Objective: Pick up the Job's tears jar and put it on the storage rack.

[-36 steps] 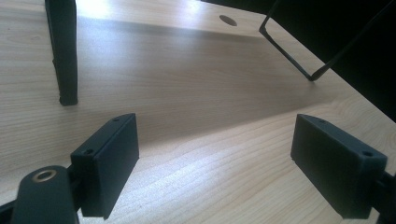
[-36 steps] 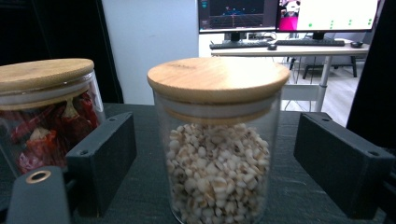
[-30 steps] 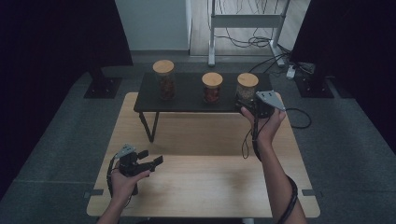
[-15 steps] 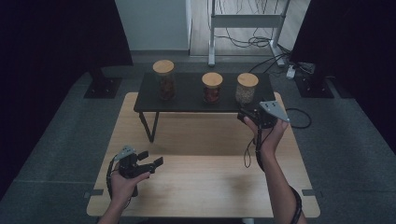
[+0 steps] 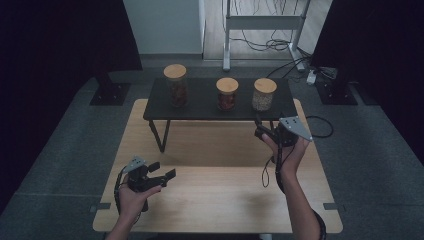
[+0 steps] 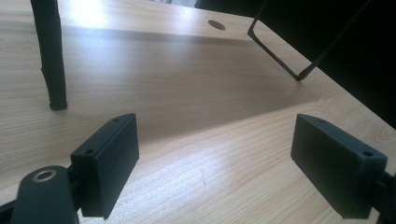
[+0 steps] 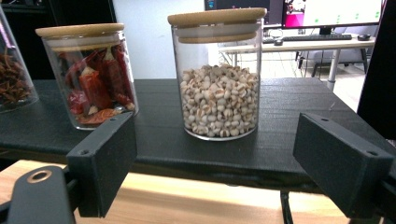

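Note:
Three glass jars with wooden lids stand on a black low shelf (image 5: 200,109): a dark-filled jar (image 5: 176,86) at the left, a jar of red chillies (image 5: 227,94) in the middle, and a jar of pale beans (image 5: 264,94) at the right. My right gripper (image 5: 259,128) hovers open just in front of the shelf, below the bean jar. Its view faces the bean jar (image 7: 218,79) between the wide jaws of the right gripper (image 7: 215,158), with the chilli jar (image 7: 95,79) to the left. My left gripper (image 5: 163,170) is held open over the table's near left; the left gripper (image 6: 215,158) has only bare wood between its jaws.
The wooden table (image 5: 215,205) carries the shelf on thin black legs (image 6: 51,56). A wire-frame leg (image 6: 280,51) stands farther off. Cables and a metal stand base (image 5: 260,22) lie on the floor behind the table. Dark curtains flank both sides.
My right gripper has drawn back from the bean jar toward the person and come lower, in front of the shelf edge. The left gripper has stayed put.

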The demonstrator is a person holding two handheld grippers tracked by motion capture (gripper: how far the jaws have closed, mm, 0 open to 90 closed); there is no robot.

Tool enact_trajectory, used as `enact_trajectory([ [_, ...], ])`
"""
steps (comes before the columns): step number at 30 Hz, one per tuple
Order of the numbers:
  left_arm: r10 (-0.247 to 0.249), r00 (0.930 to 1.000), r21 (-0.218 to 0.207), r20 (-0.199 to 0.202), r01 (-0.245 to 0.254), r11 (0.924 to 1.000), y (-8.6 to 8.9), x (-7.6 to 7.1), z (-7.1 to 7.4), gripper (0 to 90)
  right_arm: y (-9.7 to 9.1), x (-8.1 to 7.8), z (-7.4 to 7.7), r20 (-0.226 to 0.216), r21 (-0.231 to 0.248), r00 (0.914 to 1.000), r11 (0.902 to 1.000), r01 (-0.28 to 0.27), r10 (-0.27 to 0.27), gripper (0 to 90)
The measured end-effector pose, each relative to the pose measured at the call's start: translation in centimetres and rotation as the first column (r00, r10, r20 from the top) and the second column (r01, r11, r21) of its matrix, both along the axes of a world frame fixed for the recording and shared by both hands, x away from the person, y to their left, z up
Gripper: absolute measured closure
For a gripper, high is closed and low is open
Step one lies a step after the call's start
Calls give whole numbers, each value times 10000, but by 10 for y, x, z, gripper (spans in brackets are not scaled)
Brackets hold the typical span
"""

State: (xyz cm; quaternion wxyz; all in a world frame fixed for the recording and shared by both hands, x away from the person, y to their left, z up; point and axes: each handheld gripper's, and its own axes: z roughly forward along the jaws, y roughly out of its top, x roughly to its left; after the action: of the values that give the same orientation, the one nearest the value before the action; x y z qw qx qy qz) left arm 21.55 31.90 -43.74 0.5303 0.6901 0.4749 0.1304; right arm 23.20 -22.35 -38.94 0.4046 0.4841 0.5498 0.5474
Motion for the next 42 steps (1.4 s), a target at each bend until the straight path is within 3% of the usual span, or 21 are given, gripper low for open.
enact_trajectory([
  [11, -57, 10000, 21, 5, 57, 10000, -2, -1, 1, 150, -7, -23, -14, -139, 118, 9998, 9999, -125, 126, 132],
  [16, -74, 10000, 61, -12, 74, 10000, -2, -1, 0, 150, -12, -31, -27, -304, 330, 9995, 9994, -84, 94, 132],
  [36, -83, 9998, 211, -207, 87, 9997, -3, 2, -3, 151, -24, -53, -72, -1021, 1072, 9943, 9940, -208, 319, 136],
  [42, -80, 9998, 224, -205, 84, 9997, -4, 3, -3, 151, -24, -53, -74, -1205, 944, 9916, 9949, -352, 465, 137],
])
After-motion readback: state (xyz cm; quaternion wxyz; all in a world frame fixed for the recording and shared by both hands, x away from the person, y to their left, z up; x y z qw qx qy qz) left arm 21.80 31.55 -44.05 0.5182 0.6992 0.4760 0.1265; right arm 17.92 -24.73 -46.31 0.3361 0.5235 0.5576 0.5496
